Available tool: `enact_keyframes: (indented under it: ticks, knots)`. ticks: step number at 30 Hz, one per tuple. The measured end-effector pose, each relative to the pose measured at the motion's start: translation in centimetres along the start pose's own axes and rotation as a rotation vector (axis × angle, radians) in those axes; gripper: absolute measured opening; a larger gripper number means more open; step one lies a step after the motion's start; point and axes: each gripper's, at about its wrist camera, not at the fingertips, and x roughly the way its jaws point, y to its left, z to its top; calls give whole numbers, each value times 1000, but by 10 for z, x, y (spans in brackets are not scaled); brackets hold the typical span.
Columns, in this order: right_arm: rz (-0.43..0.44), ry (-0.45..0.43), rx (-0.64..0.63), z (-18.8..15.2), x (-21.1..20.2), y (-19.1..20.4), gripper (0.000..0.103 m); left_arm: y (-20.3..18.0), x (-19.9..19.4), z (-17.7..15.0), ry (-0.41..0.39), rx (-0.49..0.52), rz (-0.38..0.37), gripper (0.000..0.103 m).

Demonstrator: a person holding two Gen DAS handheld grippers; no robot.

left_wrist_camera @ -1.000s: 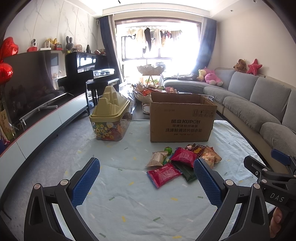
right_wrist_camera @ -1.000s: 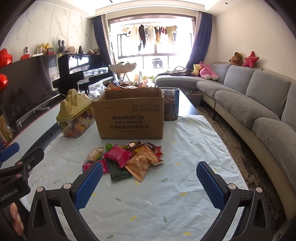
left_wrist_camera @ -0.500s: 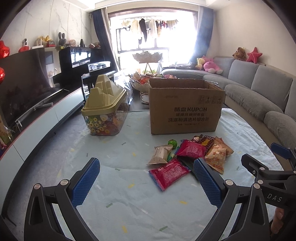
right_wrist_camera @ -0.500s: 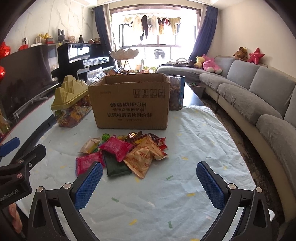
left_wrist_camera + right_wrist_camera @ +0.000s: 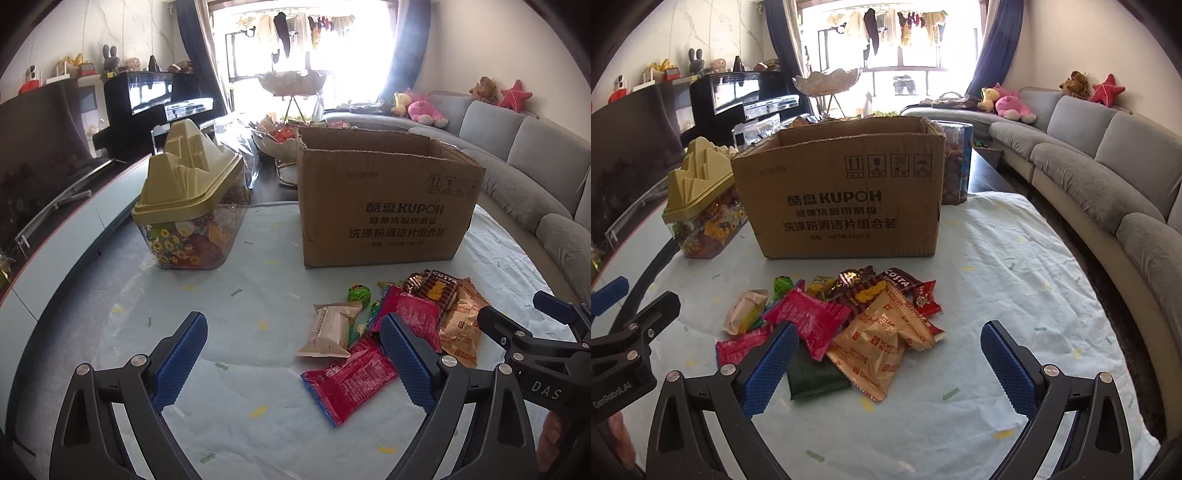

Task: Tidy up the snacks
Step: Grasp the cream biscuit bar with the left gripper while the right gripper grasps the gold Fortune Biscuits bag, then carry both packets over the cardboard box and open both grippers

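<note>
A pile of snack packets lies on the light cloth in front of an open cardboard box point(image 5: 388, 206) point(image 5: 842, 199). It includes a red packet point(image 5: 347, 380), a beige packet point(image 5: 328, 328), a pink packet point(image 5: 809, 317), orange biscuit packets point(image 5: 875, 350) and a dark green packet point(image 5: 812, 373). My left gripper point(image 5: 291, 332) hovers short of the pile's left side; its jaws are closing, with nothing gripped between them. My right gripper point(image 5: 888, 332) hangs open above the near edge of the pile, touching nothing.
A clear container with a yellow mountain-shaped lid point(image 5: 188, 206) stands left of the box. A clear jar point(image 5: 955, 162) stands behind the box's right corner. A grey sofa point(image 5: 1108, 166) runs along the right, and a low TV cabinet point(image 5: 55, 221) along the left.
Both grippers have come forward and down toward the snack pile, so box and packets look larger. The left jaws stand slightly narrower than before.
</note>
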Motion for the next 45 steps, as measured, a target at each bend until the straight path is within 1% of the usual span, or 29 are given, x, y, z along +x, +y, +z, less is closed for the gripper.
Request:
enact_keyframes:
  ticks: [3,8,13,16,22,24,26,32,35,38,40,41,42,45]
  knots:
    - [16,31,21,2,14,-1,97,-2,13,2,22,12,1,95]
    - [36,87,49,-2,35,-3,91,-7,36,-1,70,34,-6,90]
    - [53,151,89,-9,51,-8,83,-11,57,-4,114,41,-26,85]
    - [76,176,106,-9,57,-9,82,-12,67,-3,136,40,-38,84]
    - [86,179,98,-2,66,-5,77,-12,84,-1,170,20,-59,79]
    - [82,176,84,1,69,-2,74,-12,89,-1,179,16,-68,78]
    - [84,181,76,3,73,0,73,-12,92,-1,184,13,-70,77]
    - [61,177,47,6,77,5,70,-9,105,-1,218,-6,-92,69]
    - [45,175,33,7,78,7,67,-8,110,0,224,-9,-96,64]
    - [30,169,19,7,79,8,62,-8,111,1,225,-9,-101,55]
    - [27,166,14,7,78,8,60,-9,111,1,227,-4,-100,44]
    - [28,166,17,8,79,7,60,-10,111,2,229,-3,-101,41]
    - [29,166,18,8,78,6,59,-11,110,1,232,-3,-103,36]
    - [30,165,15,9,78,5,57,-12,108,1,230,3,-96,34]
